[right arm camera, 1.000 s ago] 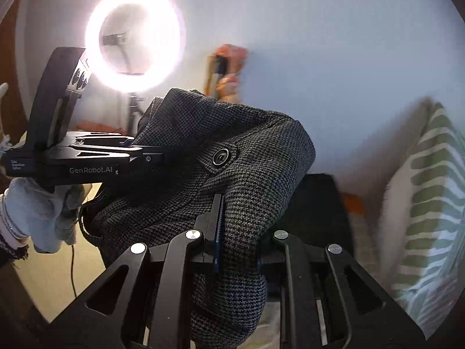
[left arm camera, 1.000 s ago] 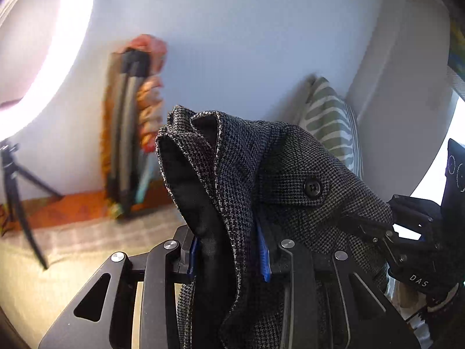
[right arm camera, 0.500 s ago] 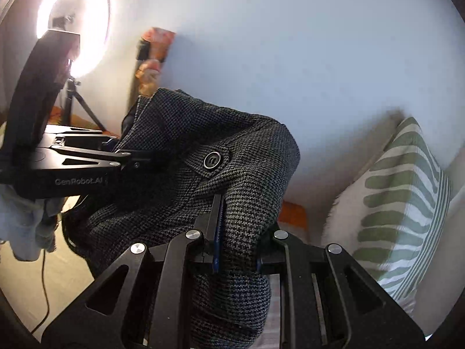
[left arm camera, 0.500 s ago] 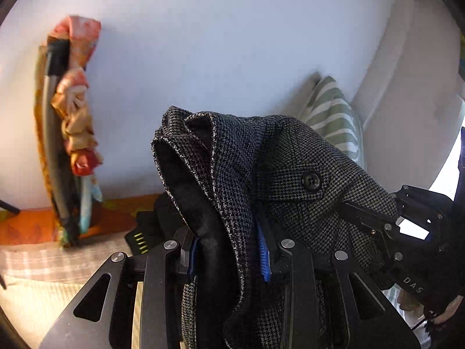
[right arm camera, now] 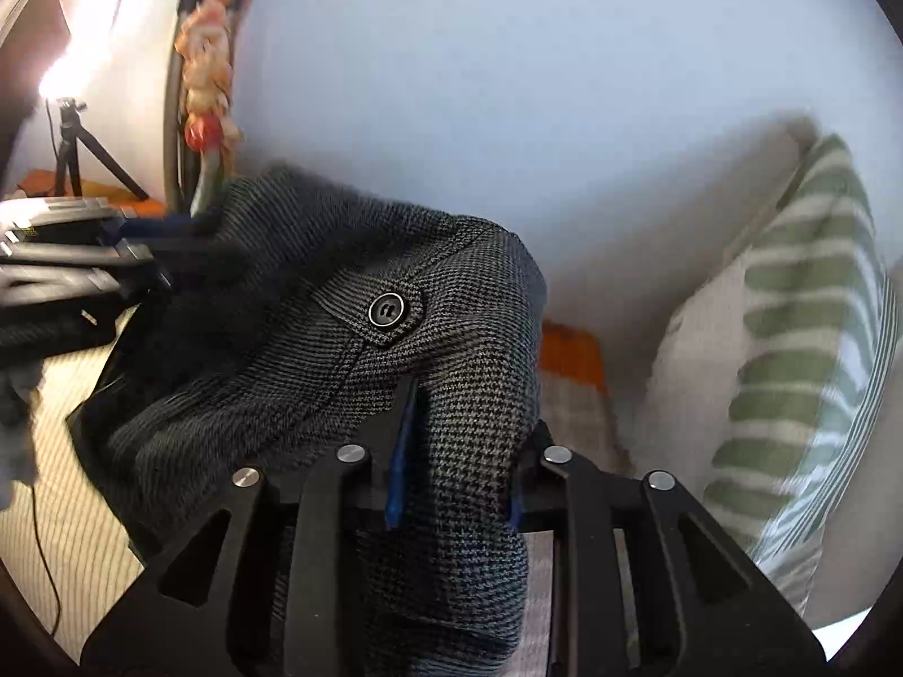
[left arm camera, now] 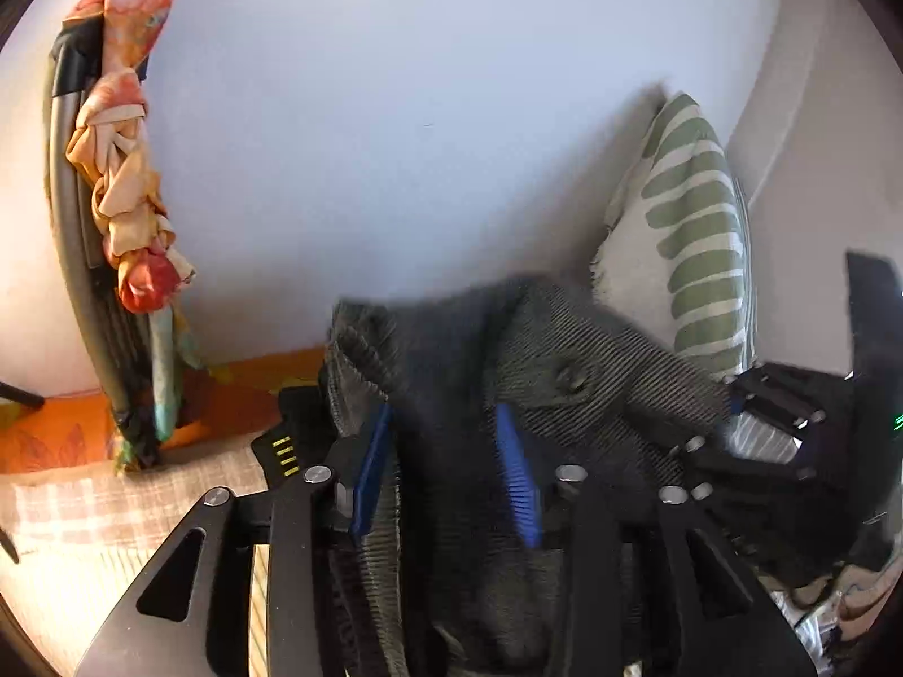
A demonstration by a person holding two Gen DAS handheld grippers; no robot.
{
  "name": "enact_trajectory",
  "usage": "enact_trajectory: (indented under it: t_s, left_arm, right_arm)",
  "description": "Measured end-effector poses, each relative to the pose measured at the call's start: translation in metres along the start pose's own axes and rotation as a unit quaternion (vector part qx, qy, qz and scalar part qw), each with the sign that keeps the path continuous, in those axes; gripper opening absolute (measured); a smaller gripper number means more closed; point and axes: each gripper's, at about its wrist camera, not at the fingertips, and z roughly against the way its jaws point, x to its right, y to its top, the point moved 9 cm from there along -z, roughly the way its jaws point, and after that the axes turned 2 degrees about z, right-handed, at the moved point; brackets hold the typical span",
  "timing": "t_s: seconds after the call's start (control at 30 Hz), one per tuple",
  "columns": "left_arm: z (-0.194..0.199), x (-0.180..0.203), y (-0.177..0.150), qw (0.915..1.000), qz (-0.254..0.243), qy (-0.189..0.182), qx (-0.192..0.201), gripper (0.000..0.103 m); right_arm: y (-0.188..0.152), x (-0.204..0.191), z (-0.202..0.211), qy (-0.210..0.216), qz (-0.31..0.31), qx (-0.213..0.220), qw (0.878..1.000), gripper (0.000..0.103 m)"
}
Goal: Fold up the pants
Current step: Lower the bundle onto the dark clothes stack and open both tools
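Both tools grip the grey checked pants [right arm camera: 316, 338] bunched between them: the left tool [left arm camera: 446, 479] clamps one fold, the right tool [right arm camera: 451, 451] another beside the button [right arm camera: 386, 309].

Striped bed cover [right arm camera: 79, 513], pale. Against the wall, a green-striped pillow [right arm camera: 790, 372]; left of the pillow, an orange cloth [right arm camera: 570, 355]. Thin black cable [right arm camera: 45, 558] further left.
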Motion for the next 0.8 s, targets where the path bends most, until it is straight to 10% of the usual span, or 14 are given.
enact_trajectory:
  t_s: [0.17,0.8]
  left_arm:
    - [0.010,-0.004,0.004,1.0000,0.006,0.003,0.003,0.059]
    - [0.066,-0.015,-0.014,0.9996,-0.007,0.017,0.020,0.075]
  right_arm:
    - [-0.008,-0.001,0.001,-0.034,0.005,0.006,0.999,0.075]
    - [-0.018,-0.001,0.059,-0.033,-0.061,0.029,0.997,0.084]
